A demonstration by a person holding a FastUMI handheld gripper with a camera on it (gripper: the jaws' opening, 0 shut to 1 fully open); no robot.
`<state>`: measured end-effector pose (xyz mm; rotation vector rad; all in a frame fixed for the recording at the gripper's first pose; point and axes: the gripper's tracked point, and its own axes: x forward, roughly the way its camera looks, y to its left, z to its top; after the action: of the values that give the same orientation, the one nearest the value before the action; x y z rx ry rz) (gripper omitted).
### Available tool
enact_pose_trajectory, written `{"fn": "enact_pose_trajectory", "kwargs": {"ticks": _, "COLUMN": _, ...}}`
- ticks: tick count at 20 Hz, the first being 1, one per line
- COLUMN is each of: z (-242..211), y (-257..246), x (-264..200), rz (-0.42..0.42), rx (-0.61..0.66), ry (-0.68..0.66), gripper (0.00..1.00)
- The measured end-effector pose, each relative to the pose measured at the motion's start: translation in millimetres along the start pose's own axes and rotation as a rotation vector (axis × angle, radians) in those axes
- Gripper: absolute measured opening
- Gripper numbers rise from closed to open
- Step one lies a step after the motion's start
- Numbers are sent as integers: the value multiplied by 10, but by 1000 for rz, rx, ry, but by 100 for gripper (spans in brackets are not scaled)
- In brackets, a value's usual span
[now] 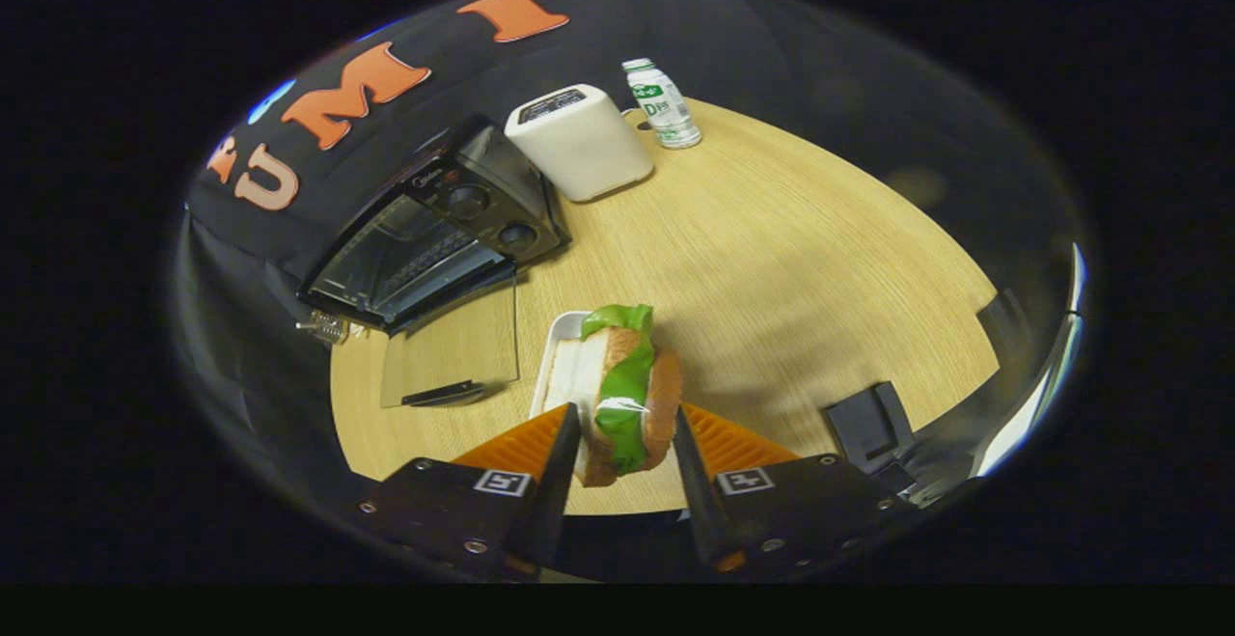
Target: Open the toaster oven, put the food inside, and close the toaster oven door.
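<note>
My gripper (627,411) is shut on a sandwich (625,366) with brown bread, green lettuce and a white layer; one finger presses each bread side. The sandwich stands on edge between the fingers, over the near end of a white tray (562,329) on the wooden table. Beyond and to the left of the fingers sits the black toaster oven (439,226) with two knobs on its right. Its glass door (453,351) hangs open and lies flat toward me, the dark handle (439,393) at its near edge. The oven's inside is dark.
A white box-shaped appliance (579,139) stands just right of the oven, and a small white bottle with a green label (662,103) stands behind it. The round wooden table (791,269) spreads to the right. Black fixtures (868,419) sit at its near right edge.
</note>
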<state>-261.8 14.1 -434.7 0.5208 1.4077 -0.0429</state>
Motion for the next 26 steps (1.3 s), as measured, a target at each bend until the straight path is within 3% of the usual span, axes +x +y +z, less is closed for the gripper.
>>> {"fn": "enact_pose_trajectory", "kwargs": {"ticks": 4, "z": 74, "y": 110, "x": 80, "rz": 79, "rx": 91, "ry": -7, "gripper": 36}}
{"fn": "enact_pose_trajectory", "kwargs": {"ticks": 12, "z": 141, "y": 164, "x": 92, "rz": 169, "rx": 166, "ry": -75, "gripper": 24}}
{"fn": "enact_pose_trajectory", "kwargs": {"ticks": 21, "z": 387, "y": 327, "x": -83, "rz": 341, "rx": 323, "ry": -158, "gripper": 22}}
{"fn": "enact_pose_trajectory", "kwargs": {"ticks": 24, "z": 346, "y": 260, "x": 37, "rz": 331, "rx": 355, "ry": -154, "gripper": 20}}
{"fn": "enact_pose_trajectory", "kwargs": {"ticks": 26, "z": 397, "y": 343, "x": -19, "rz": 389, "rx": 406, "ry": -165, "gripper": 20}}
